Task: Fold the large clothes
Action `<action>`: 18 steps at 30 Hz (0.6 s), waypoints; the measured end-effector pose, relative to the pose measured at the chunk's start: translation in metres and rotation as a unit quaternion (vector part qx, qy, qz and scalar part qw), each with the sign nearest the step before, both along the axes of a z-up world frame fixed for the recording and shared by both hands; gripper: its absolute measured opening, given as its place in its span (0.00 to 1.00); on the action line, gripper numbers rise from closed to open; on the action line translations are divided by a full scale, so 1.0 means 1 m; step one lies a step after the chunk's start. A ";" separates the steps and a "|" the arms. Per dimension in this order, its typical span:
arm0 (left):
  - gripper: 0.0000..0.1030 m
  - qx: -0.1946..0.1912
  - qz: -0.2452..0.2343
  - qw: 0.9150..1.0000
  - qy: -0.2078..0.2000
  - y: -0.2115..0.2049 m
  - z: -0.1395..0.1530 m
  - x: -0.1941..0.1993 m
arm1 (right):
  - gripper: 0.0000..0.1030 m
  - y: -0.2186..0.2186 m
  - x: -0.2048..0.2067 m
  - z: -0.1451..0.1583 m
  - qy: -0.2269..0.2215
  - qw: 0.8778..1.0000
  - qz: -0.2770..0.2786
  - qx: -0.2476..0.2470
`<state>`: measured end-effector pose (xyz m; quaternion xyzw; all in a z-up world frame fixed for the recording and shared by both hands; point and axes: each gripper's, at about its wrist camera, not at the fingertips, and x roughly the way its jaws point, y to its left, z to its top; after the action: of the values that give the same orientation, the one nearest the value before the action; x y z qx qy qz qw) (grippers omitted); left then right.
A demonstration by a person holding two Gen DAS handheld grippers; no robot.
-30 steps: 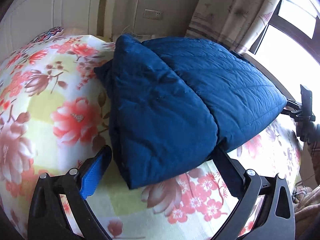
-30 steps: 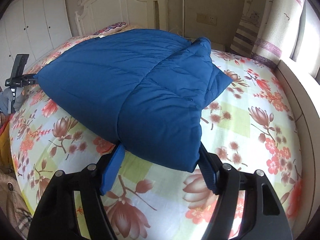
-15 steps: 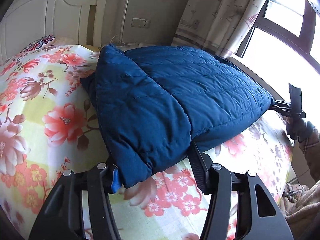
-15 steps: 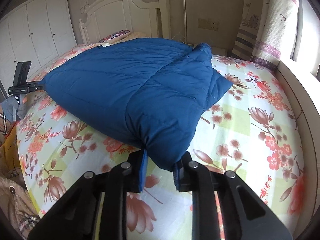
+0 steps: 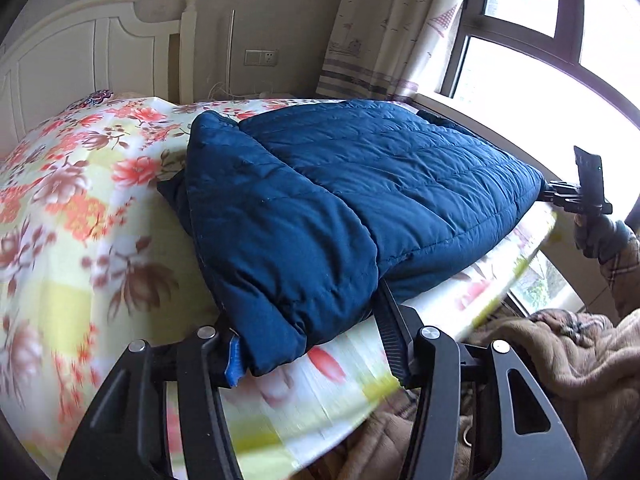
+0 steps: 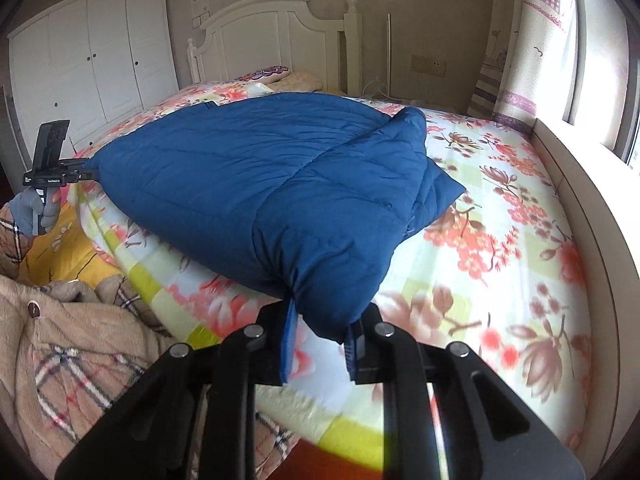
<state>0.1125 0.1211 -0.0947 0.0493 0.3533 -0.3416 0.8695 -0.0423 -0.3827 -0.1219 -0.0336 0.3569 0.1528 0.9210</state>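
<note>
Here, a padded navy jacket [image 5: 360,208] lies across a bed spread with a floral sheet [image 5: 80,208], its bulk resting on the mattress while two hand-held grippers grip the corners nearest the foot of the bed. The left gripper [image 5: 312,356] has its jaws pinching a thick folded corner of the jacket, the blue pad of one finger showing just under the cloth. The right gripper [image 6: 320,344] has its jaws drawn close together on the opposite corner, the fabric bunched into a narrow neck between the two blue pads. Each tool also appears in the other's view, out at the far edge of the jacket, gripped by a gloved hand [image 6: 34,210] with a plaid sleeve behind it. The jacket is folded in on itself, one panel lapped over the quilted body, and its near edge is raised off the sheet between the two grips. Behind it stand a white headboard [image 6: 288,36] and a patterned pillow [image 6: 266,73]; a white wardrobe [image 6: 92,64] fills the wall to one side, and a curtain [image 5: 384,24] hangs by a bright window [image 5: 560,60] on the other. A tan fleece garment with plaid trim [image 6: 64,344] is heaped below the edge of the bed.
</note>
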 end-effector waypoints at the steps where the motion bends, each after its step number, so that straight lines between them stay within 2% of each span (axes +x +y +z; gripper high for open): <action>1: 0.49 0.000 0.000 1.000 -0.001 0.001 -0.002 -0.007 | 0.19 0.000 -0.008 -0.001 -0.003 1.000 -0.001 0.001; 7: 0.49 -0.012 0.006 1.000 -0.009 0.003 -0.010 -0.035 | 0.19 0.001 -0.040 -0.009 -0.003 1.000 -0.016 0.014; 9: 0.52 -0.013 0.010 1.000 -0.010 0.004 -0.012 -0.035 | 0.20 0.000 -0.043 -0.009 0.002 1.000 -0.016 0.015; 10: 0.58 -0.012 0.012 1.000 -0.009 0.006 -0.014 -0.034 | 0.26 0.000 -0.040 -0.009 0.008 1.000 -0.018 0.012; 11: 0.64 -0.016 0.013 1.000 -0.001 0.009 -0.016 -0.031 | 0.37 -0.001 -0.039 -0.008 0.016 1.000 -0.020 0.009; 12: 0.71 -0.018 0.016 1.000 0.008 0.012 -0.017 -0.028 | 0.41 -0.004 -0.040 -0.007 0.025 0.999 -0.019 0.014; 13: 0.84 -0.016 0.023 1.000 0.009 0.015 -0.017 -0.029 | 0.46 -0.010 -0.046 -0.002 0.023 0.999 -0.021 0.017; 14: 0.89 -0.015 0.030 0.999 0.005 0.019 -0.015 -0.032 | 0.53 -0.018 -0.053 0.006 0.008 0.999 -0.037 0.012; 16: 0.90 -0.040 0.047 0.998 -0.005 0.038 -0.004 -0.038 | 0.61 -0.038 -0.063 0.023 -0.021 0.996 -0.085 0.008; 18: 0.92 -0.096 0.080 0.992 -0.021 0.062 0.016 -0.040 | 0.62 -0.047 -0.066 0.046 -0.049 0.992 -0.120 0.007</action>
<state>0.0722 0.1836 -0.0786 -0.0557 0.3036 -0.3021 0.9019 -0.1087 -0.4301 -0.0763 0.0081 0.3116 0.0416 0.9493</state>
